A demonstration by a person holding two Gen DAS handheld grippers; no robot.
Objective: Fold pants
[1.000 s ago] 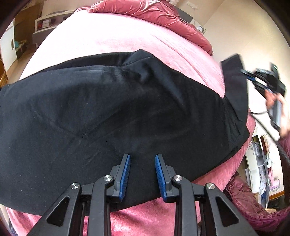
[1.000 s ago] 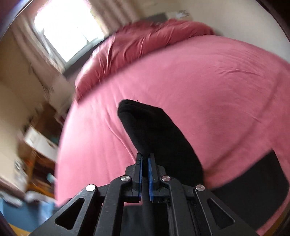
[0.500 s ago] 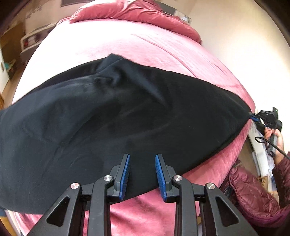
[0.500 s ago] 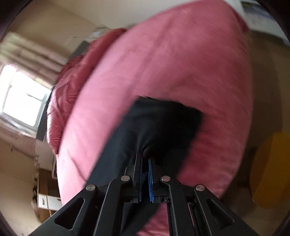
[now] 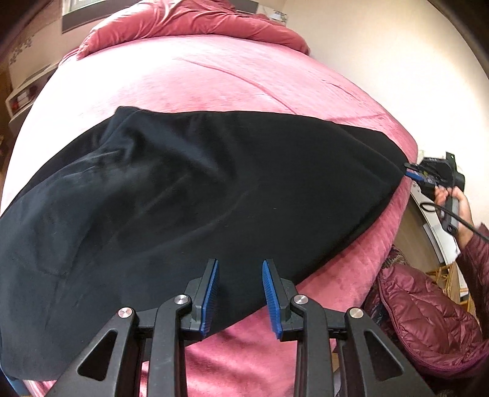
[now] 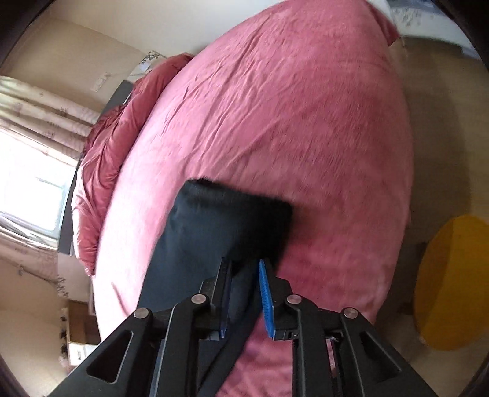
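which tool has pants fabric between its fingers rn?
The right tool: the black pants leg end runs between its parted blue pads. The left tool is open above the cloth, nothing between its pads.

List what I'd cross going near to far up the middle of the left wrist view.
Left gripper, jaws apart → black pants spread flat → bare pink bedspread → bunched red duvet at the far end.
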